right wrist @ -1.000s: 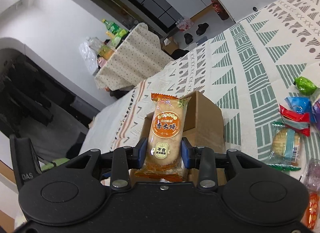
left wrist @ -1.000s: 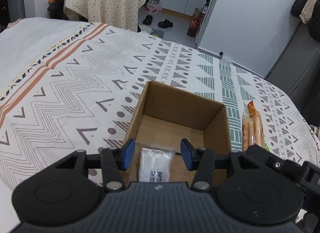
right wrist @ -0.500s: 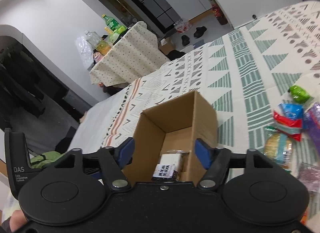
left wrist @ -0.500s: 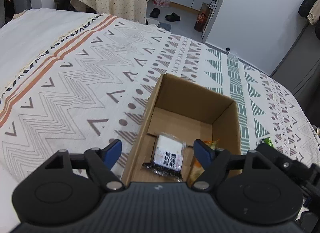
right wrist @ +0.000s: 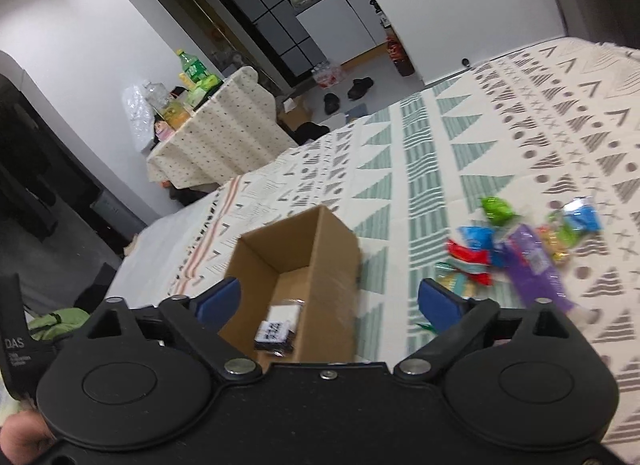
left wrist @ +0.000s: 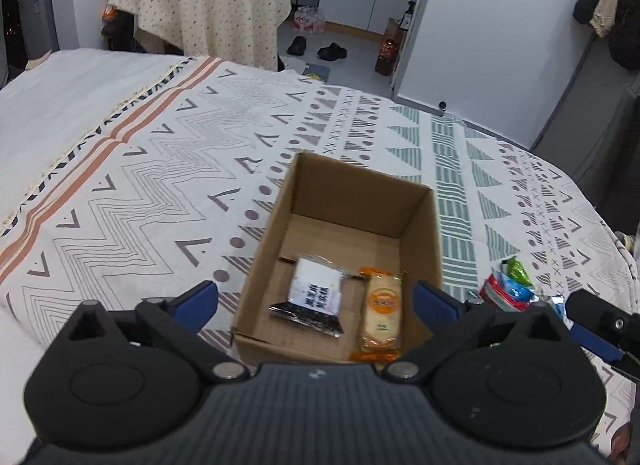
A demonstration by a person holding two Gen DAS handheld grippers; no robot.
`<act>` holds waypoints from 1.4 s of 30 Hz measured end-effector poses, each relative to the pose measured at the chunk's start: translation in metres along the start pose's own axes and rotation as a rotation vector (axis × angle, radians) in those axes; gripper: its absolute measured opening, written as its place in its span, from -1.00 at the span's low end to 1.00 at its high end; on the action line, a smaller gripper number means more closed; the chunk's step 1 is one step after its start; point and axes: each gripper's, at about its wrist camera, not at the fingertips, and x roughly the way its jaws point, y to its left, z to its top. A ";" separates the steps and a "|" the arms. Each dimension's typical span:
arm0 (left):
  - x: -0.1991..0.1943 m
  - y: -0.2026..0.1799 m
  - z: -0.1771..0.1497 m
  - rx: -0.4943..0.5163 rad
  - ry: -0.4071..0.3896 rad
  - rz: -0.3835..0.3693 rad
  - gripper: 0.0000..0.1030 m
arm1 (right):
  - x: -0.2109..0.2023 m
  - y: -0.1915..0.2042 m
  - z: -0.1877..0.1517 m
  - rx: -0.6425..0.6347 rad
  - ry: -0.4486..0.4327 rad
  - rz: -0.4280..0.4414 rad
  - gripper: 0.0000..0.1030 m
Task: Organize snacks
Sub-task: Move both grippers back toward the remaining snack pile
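An open cardboard box point(left wrist: 424, 225) point(right wrist: 332, 249) sits on the patterned bedspread. On its floor lie a white-and-black snack packet point(left wrist: 314, 293) point(right wrist: 276, 331) and an orange rice-cracker packet point(left wrist: 380, 313), side by side. My left gripper point(left wrist: 316, 299) hovers above the box's near end, its jaws opening wide with nothing pinched between them. My right gripper point(right wrist: 330, 303) hangs over the box from its right side, jaws also opening and empty. Loose snacks point(right wrist: 524, 249) point(left wrist: 508, 285) lie in a heap to the right of the box.
The bedspread point(left wrist: 160, 169) stretches far to the left and behind the box. A cloth-covered table point(left wrist: 208, 5) with bottles stands beyond the bed, with shoes point(left wrist: 320, 49) on the floor and a white wall point(left wrist: 500, 25) at the back right.
Both grippers spread wide and let go: the white-and-black packet left the left gripper and the orange packet the right one. Both packets now lie in the box. Both grippers rose and backed off.
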 end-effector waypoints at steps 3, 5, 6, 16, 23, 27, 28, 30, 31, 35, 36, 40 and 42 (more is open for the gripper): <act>-0.007 -0.009 -0.005 0.000 -0.006 -0.014 1.00 | -0.013 -0.006 -0.001 -0.003 -0.004 -0.005 0.91; -0.011 -0.018 -0.009 0.015 -0.008 -0.019 1.00 | -0.021 -0.012 -0.002 0.005 -0.011 -0.005 0.93; -0.012 -0.022 -0.011 0.026 -0.004 -0.021 1.00 | -0.024 -0.014 -0.001 0.006 -0.015 -0.010 0.97; -0.031 -0.061 -0.025 0.087 0.007 -0.070 1.00 | -0.057 -0.035 0.001 0.000 -0.052 -0.082 1.00; -0.039 -0.081 -0.040 0.110 0.008 -0.066 1.00 | -0.073 -0.062 -0.010 0.040 -0.056 -0.105 1.00; -0.042 -0.093 -0.049 0.119 0.010 -0.067 1.00 | -0.080 -0.075 -0.015 0.071 -0.057 -0.119 1.00; -0.042 -0.096 -0.052 0.121 0.012 -0.069 1.00 | -0.081 -0.078 -0.017 0.078 -0.056 -0.121 1.00; -0.043 -0.103 -0.057 0.134 0.009 -0.068 1.00 | -0.085 -0.088 -0.019 0.093 -0.057 -0.124 1.00; -0.044 -0.106 -0.059 0.142 0.007 -0.067 1.00 | -0.087 -0.092 -0.020 0.104 -0.059 -0.124 1.00; -0.043 -0.118 -0.066 0.152 0.008 -0.069 1.00 | -0.095 -0.105 -0.023 0.137 -0.070 -0.110 1.00; -0.042 -0.120 -0.068 0.150 0.011 -0.069 1.00 | -0.097 -0.107 -0.024 0.139 -0.069 -0.108 1.00; -0.038 -0.130 -0.073 0.146 0.026 -0.086 1.00 | -0.097 -0.116 -0.026 0.156 -0.057 -0.116 0.99; -0.037 -0.136 -0.076 0.162 0.021 -0.085 1.00 | -0.096 -0.119 -0.026 0.161 -0.054 -0.116 0.99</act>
